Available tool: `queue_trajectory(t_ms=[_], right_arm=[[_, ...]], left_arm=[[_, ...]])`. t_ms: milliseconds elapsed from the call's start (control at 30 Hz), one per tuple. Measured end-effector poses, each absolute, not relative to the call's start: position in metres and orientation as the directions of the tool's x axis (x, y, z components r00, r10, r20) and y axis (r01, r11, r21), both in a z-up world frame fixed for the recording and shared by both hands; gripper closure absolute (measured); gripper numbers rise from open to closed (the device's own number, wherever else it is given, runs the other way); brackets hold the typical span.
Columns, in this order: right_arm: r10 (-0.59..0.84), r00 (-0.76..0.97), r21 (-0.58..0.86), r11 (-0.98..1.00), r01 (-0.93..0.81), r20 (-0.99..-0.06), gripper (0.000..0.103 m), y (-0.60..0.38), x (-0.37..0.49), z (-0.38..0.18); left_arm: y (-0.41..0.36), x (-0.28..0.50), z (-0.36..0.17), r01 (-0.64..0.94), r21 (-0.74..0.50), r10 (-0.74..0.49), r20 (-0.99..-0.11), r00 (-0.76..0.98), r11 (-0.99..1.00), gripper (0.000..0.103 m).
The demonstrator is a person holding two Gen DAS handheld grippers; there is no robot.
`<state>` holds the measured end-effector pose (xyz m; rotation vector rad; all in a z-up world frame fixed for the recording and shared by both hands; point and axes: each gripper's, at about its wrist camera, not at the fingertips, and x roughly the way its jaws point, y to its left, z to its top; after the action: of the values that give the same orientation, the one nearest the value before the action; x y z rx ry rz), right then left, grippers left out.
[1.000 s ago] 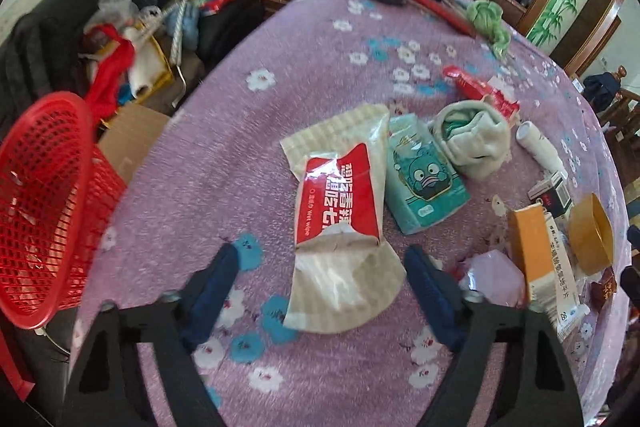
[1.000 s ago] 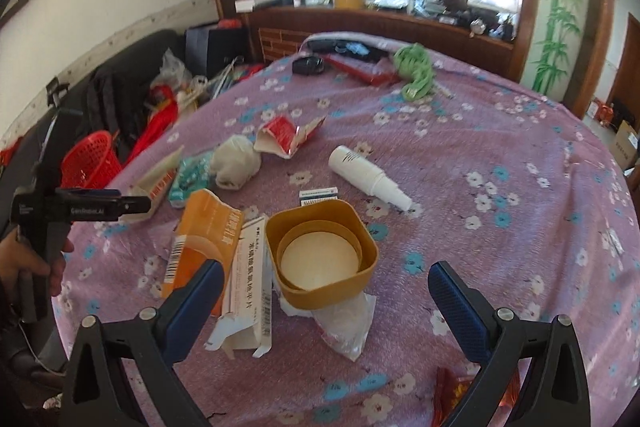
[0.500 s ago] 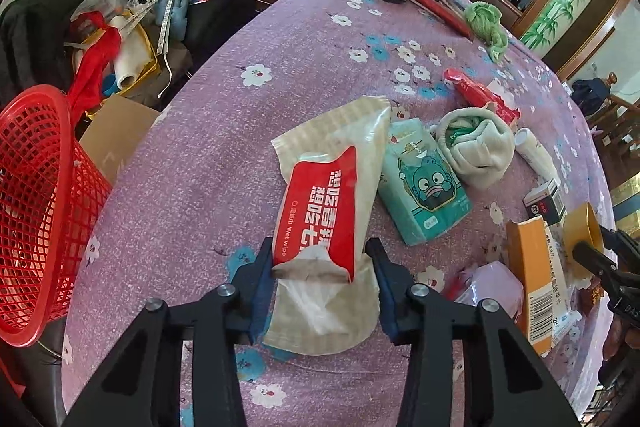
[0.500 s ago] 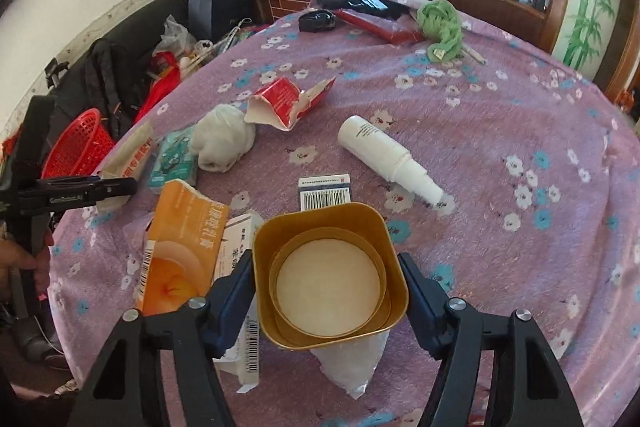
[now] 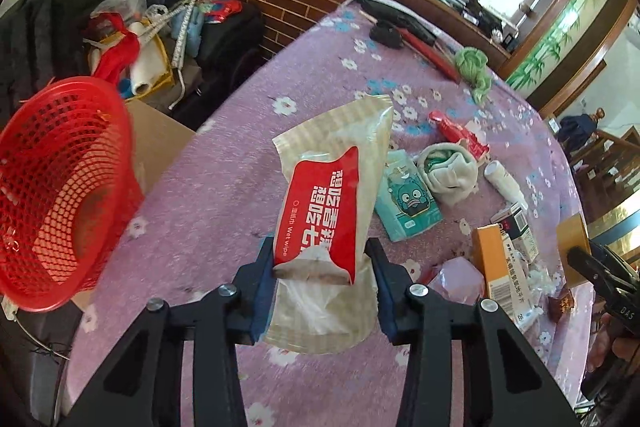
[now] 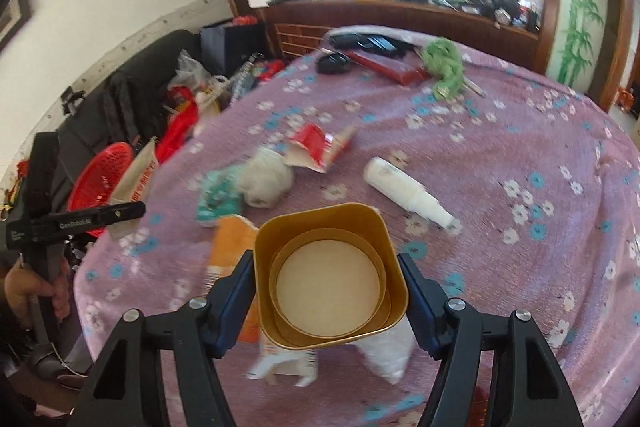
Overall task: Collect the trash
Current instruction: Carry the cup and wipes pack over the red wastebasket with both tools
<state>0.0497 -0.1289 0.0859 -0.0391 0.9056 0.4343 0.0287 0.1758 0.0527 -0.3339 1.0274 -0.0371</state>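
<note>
Above the table, both grippers grip trash.

Basket sits off the table's left edge. On it: tissue pack left of sock, bottle right of sock, boxes nearer; cloth far side.

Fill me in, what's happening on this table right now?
A person with a handheld gripper in each hand is clearing trash off a table with a purple floral cloth. The left gripper has its jaws closed on a wet wipe packet held up off the cloth, with the red mesh basket off the table's left edge. The right gripper is clamped on a gold paper bowl. A white spray bottle, a torn red wrapper and an orange box are on the cloth.
</note>
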Motion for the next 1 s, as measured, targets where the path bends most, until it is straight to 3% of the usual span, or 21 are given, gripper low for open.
queue_trajectory(t_ms=[367,1000], right_arm=[[0.505,0.498,0.184,0.809,-0.559,-0.705,0.032,-0.038,0.037,0.111],[0.635,0.312,0.203,0.605,-0.77,-0.707,0.032,0.159,0.052,0.103]], left_arm=[[0.24,-0.009,0.077,-0.212,-0.234,-0.085,-0.835,0.544,0.949,0.058],[0.366,-0.023,0.084,-0.309,-0.195,-0.013,-0.863,0.505,0.931,0.058]])
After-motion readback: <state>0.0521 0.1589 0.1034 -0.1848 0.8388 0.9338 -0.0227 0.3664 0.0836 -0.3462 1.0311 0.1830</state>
